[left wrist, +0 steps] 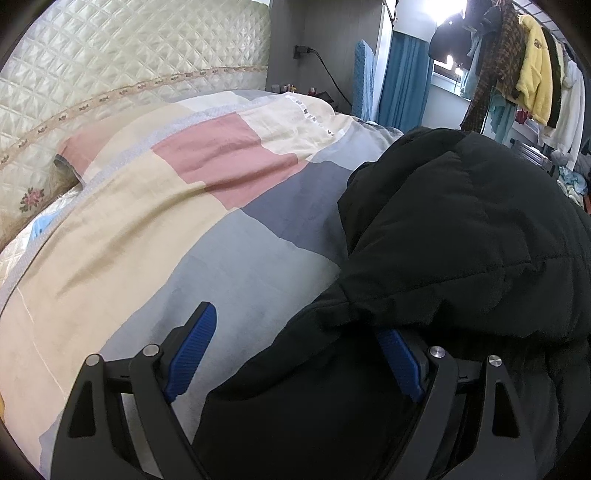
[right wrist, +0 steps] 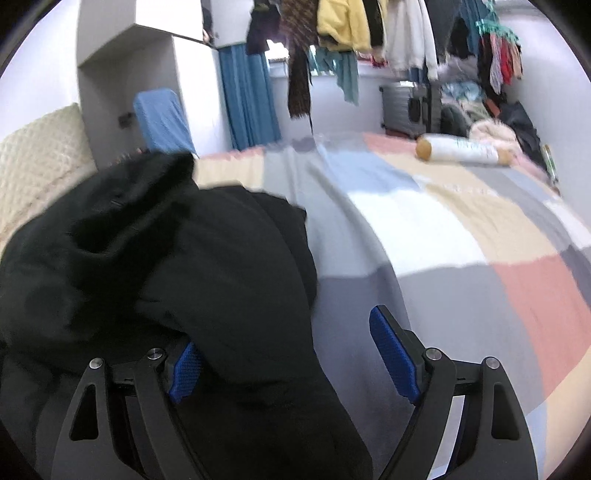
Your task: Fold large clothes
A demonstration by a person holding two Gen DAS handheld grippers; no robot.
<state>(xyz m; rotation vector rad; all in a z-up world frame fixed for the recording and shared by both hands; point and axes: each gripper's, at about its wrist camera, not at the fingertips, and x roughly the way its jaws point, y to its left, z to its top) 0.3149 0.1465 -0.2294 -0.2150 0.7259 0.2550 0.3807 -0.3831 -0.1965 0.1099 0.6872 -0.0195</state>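
A bulky black padded jacket (left wrist: 461, 229) lies bunched on a patchwork quilt (left wrist: 155, 221). My left gripper (left wrist: 295, 321) stands open over the jacket's near edge. Its left pad (left wrist: 195, 347) is clear above the quilt, and its right pad (left wrist: 400, 358) is half tucked under a fold of the jacket. In the right wrist view the same jacket (right wrist: 166, 258) fills the left half. My right gripper (right wrist: 284, 328) is open with a flap of the jacket lying between its jaws. Black cloth partly covers the left pad (right wrist: 184, 373), while the right pad (right wrist: 393, 354) is bare over the quilt (right wrist: 424, 229).
A quilted cream headboard (left wrist: 110, 62) runs behind the bed. A white rolled bolster (right wrist: 461, 149) lies at the far side of the bed. Hanging clothes (right wrist: 369, 29), a blue curtain (right wrist: 247, 99), a suitcase (right wrist: 402, 107) and piled clothes stand beyond the bed.
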